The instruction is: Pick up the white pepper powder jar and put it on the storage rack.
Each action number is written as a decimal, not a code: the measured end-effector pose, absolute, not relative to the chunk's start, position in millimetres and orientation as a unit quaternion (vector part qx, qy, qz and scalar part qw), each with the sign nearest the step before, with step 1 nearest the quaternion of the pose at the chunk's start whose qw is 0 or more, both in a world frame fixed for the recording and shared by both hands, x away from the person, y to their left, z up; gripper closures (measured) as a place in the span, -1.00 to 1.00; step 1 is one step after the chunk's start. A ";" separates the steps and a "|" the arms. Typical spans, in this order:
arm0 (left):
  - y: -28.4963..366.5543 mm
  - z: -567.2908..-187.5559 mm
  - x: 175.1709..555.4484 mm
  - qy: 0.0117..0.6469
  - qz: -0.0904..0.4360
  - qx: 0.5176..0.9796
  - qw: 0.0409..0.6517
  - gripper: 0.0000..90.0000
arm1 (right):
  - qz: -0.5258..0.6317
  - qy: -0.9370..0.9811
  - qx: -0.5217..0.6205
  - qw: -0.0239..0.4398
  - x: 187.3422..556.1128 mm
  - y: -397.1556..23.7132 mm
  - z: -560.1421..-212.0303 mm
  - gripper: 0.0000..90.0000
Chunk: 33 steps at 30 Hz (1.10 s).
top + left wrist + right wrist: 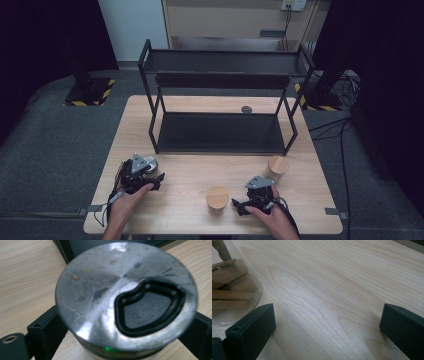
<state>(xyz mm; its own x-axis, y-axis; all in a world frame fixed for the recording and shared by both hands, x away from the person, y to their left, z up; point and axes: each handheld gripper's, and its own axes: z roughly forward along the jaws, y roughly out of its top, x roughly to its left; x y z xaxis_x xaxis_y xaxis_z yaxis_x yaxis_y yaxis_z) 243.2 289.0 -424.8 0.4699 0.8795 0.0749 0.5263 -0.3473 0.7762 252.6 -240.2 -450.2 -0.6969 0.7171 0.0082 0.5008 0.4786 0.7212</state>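
A jar with a scuffed round metal lid (100, 290) stands on the wooden table (190, 175) at the front left, seen as the metal-lidded jar (151, 163) in the high view. My left gripper (125, 337) straddles it, one black jaw on each side below the lid, and a strip of table shows between the left jaw and the jar. My left gripper (146, 176) sits in the person's left hand. My right gripper (327, 322) is open over bare wood, with a glass jar of brown sticks (229, 290) beside its left jaw. My right gripper (250, 201) rests at the front right.
A black two-tier shelf rack (220, 102) stands across the back half of the table. Two glass jars with wooden lids stand at the front: one (217, 199) left of my right gripper, one (277, 166) behind it. A small dark round thing (246, 109) lies behind the rack.
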 end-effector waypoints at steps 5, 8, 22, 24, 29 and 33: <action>291.1 -430.5 242.7 0.454 0.246 0.779 0.354 -0.82 | 0.363 0.847 0.360 0.149 252.6 -240.2 -450.2 -0.99; 292.3 -433.4 241.2 0.455 0.247 0.776 0.361 -0.77 | 0.363 0.847 0.360 0.149 252.6 -240.2 -450.2 -0.99; 298.4 -438.9 237.1 0.460 0.245 0.759 0.390 -0.35 | 0.363 0.847 0.360 0.149 252.6 -240.2 -450.2 -0.99; 298.2 -437.4 237.6 0.460 0.244 0.761 0.388 -0.35 | 0.363 0.847 0.360 0.149 252.6 -240.2 -450.2 -0.99; 293.9 -432.8 232.4 0.452 0.253 0.763 0.387 -0.35 | 0.363 0.847 0.360 0.149 252.6 -240.2 -450.2 -0.99; 289.6 -428.2 229.9 0.448 0.256 0.766 0.384 -0.35 | 0.363 0.847 0.360 0.149 252.6 -240.2 -450.2 -0.99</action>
<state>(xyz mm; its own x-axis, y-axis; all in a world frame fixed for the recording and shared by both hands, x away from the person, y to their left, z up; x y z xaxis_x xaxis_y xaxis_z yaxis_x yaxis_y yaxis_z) 229.9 289.6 -428.2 0.4672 0.8829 0.0479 0.4894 -0.3033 0.8177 252.6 -240.2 -450.2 -0.6967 0.7173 0.0084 0.5011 0.4782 0.7213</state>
